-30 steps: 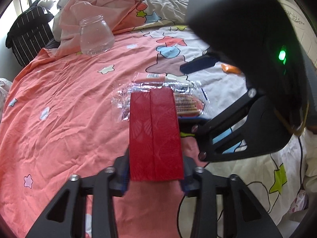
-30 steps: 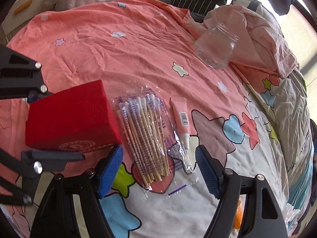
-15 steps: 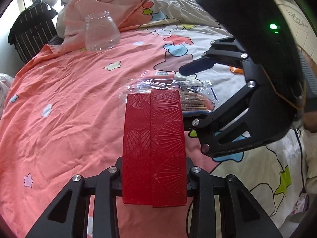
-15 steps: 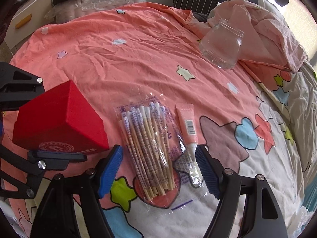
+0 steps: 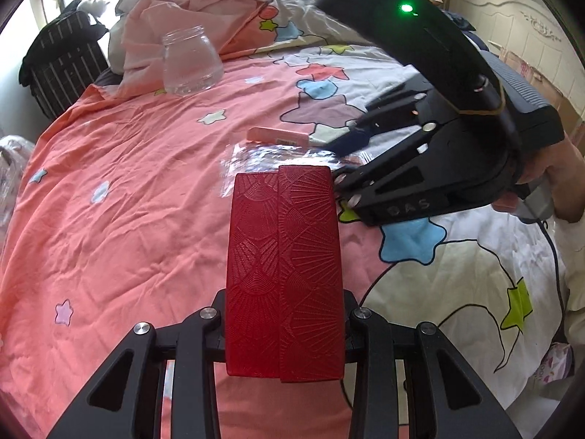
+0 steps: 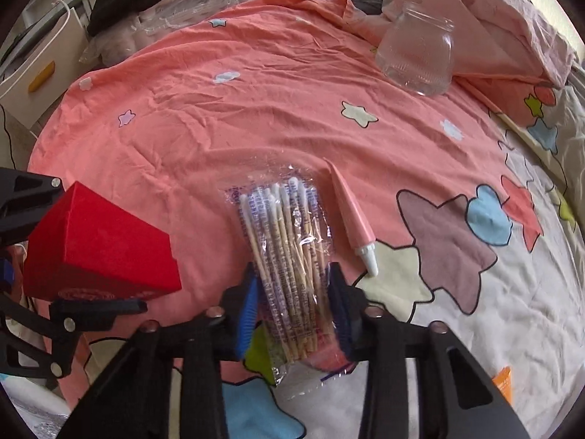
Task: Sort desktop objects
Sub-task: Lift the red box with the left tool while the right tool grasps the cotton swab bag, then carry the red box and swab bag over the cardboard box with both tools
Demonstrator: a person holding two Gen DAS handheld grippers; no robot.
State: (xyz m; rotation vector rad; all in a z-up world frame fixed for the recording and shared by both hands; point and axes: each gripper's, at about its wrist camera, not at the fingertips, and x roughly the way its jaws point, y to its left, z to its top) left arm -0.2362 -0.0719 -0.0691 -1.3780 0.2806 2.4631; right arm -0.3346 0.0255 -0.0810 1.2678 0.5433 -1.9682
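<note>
Bedding covers the whole work surface: a coral-pink sheet [image 6: 226, 128] with small stars, spread over a bed. The left gripper [image 5: 284, 323] is clamped on a red box [image 5: 283, 270], a long embossed case held by its near end between the two jaws. Its long axis runs straight out along the fingers, away from the camera, and its far end points toward the bag of cotton swabs [image 6: 289, 256]. In the right wrist view the red box appears at the left edge, raised off the sheet and tilted.

The right gripper [image 6: 292, 303] is closing its jaws on the bag of cotton swabs, with the blue pads pressing both sides of the clear wrapper near the stick ends. The swabs lie on the sheet with their long axis in line with the fingers, white tips pointing away from the camera.

Just beside the bag, to its right, a pink tube [image 6: 353, 216] lies flat and apart from it, its white nozzle pointing toward the gripper and its crimped end away. A clear glass jar [image 6: 416, 55] stands well apart at the far side, next to a crumpled pink cloth [image 6: 486, 25]. A hand [image 5: 555, 179] grips the right gripper's handle.
</note>
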